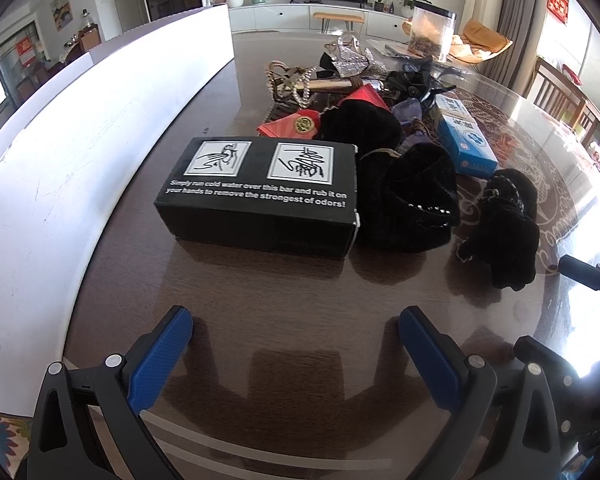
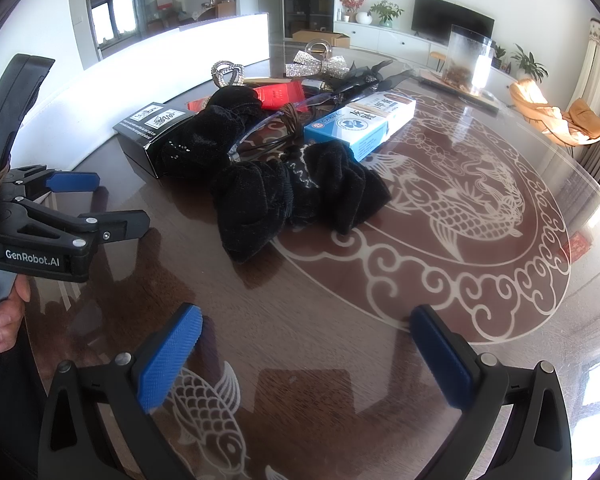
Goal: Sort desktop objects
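Glossy dark wooden surface (image 2: pixel 320 320) with pale fish-and-scroll inlay. Matte black cardboard box (image 1: pixel 260 192), rectangular, white print on top, lying flat just ahead of left gripper (image 1: pixel 296 354). Beside it, touching, a plush black velvet bow (image 1: pixel 408 200) studded with small rhinestones; a second velvet bow (image 2: pixel 296 196), soft and crumpled, straight ahead of right gripper (image 2: pixel 306 350), apart from it. Behind, a blue-and-white carton (image 2: pixel 360 126), red packets (image 2: pixel 280 94), a sparkly silver bow (image 2: pixel 316 64). Both grippers spread wide, blue ribbed pads (image 2: pixel 170 360) holding nothing, hovering low over bare wood.
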`<action>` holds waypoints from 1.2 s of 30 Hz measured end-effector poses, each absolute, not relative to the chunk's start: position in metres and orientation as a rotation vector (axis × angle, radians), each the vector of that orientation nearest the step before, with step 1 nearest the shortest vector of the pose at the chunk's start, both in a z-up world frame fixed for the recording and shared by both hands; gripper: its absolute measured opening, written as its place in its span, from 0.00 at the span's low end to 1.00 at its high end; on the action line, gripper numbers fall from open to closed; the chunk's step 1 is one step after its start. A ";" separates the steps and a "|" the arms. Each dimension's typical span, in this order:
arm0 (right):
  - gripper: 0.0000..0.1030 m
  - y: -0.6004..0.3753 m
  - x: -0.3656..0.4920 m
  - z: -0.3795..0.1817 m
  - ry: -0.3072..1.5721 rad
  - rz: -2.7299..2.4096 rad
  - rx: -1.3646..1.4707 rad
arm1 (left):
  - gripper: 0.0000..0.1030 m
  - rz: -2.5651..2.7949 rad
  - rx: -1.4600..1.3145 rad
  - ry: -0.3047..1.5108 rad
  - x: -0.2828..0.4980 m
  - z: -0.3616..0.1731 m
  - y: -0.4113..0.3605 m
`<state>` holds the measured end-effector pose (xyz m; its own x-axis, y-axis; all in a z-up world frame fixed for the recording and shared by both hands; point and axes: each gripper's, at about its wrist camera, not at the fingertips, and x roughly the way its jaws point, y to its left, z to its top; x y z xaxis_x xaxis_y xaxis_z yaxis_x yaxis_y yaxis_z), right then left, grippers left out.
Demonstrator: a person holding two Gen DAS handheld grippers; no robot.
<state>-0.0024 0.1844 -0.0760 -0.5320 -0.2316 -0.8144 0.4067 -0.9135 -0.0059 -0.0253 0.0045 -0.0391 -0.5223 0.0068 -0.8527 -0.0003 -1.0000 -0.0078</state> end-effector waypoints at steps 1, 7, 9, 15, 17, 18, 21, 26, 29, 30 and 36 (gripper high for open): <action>1.00 0.184 -0.002 -0.076 0.276 -2.453 1.262 | 1.00 2.756 -1.507 -0.097 -0.024 -0.034 -0.006; 1.00 0.184 -0.002 -0.076 0.276 -2.453 1.262 | 1.00 2.707 -1.365 -0.552 -0.019 -0.023 -0.054; 1.00 0.184 -0.002 -0.076 0.276 -2.453 1.262 | 1.00 2.707 -1.324 -0.519 -0.023 -0.014 -0.056; 1.00 0.184 -0.002 -0.076 0.276 -2.453 1.262 | 1.00 2.786 -1.281 -0.265 -0.069 0.022 -0.050; 1.00 0.184 -0.003 -0.076 0.276 -2.453 1.262 | 1.00 2.786 -1.398 -0.324 -0.096 0.016 -0.049; 1.00 0.184 -0.002 -0.076 0.276 -2.453 1.262 | 1.00 2.792 -1.457 -0.360 -0.106 0.010 -0.047; 1.00 0.184 -0.002 -0.076 0.276 -2.453 1.262 | 1.00 2.875 -1.572 -0.374 -0.127 -0.004 -0.036; 1.00 0.184 -0.003 -0.076 0.276 -2.453 1.262 | 1.00 2.902 -1.676 -0.294 -0.123 -0.024 -0.023; 1.00 0.184 -0.003 -0.076 0.276 -2.453 1.262 | 1.00 2.898 -1.618 -0.275 -0.093 -0.025 -0.031; 1.00 0.184 -0.003 -0.076 0.276 -2.453 1.262 | 1.00 2.902 -1.612 -0.261 -0.083 -0.024 -0.035; 1.00 0.184 -0.003 -0.076 0.276 -2.453 1.262 | 1.00 2.935 -1.559 -0.216 -0.054 -0.018 -0.053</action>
<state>-0.0026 0.1845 -0.0763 -0.5324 -0.2316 -0.8142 0.4068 -0.9135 -0.0061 -0.0538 -0.0534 -0.0184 -0.5477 -0.1050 -0.8301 0.2256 -0.9739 -0.0256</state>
